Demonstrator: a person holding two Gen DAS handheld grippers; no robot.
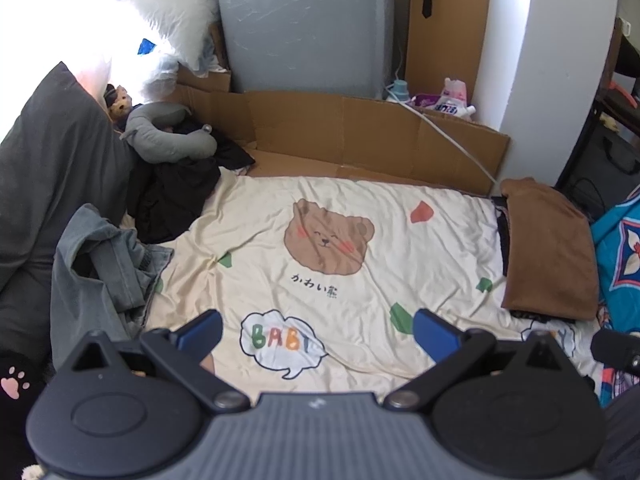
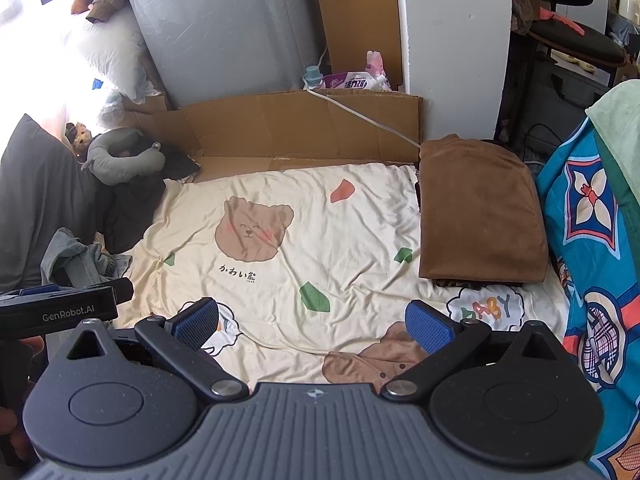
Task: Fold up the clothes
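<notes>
— Clothes (image 1: 108, 264) wait in a loose heap, denim on top, ahead and to the left of the left gripper (image 1: 318, 332), whose blue pads stand spread wide with nothing between them. What lies straight ahead of it?

— Cream bedsheet (image 1: 340, 208) printed with a bear's face, bare of any garment. A dark garment (image 1: 172, 192) sits crumpled beyond the denim, with a grey neck pillow (image 1: 168, 136) resting just behind it.

— And the right gripper (image 2: 316, 324)?

— Jaws equally wide apart, empty, tilted down over the same sheet. A folded brown garment (image 2: 480, 208) lies ahead and to its right (dark folded fabric peeks out beneath it, what kind I cannot tell). The denim heap shows far to its left, just past the body of the left gripper.

— Anything beyond the bed?

— Flattened cardboard (image 1: 360, 132) stands along the far edge of the sheet, well ahead of both grippers, with a grey cabinet (image 1: 304, 24) behind it. A blue patterned cloth (image 2: 592, 216) hangs at the right gripper's far right.
</notes>
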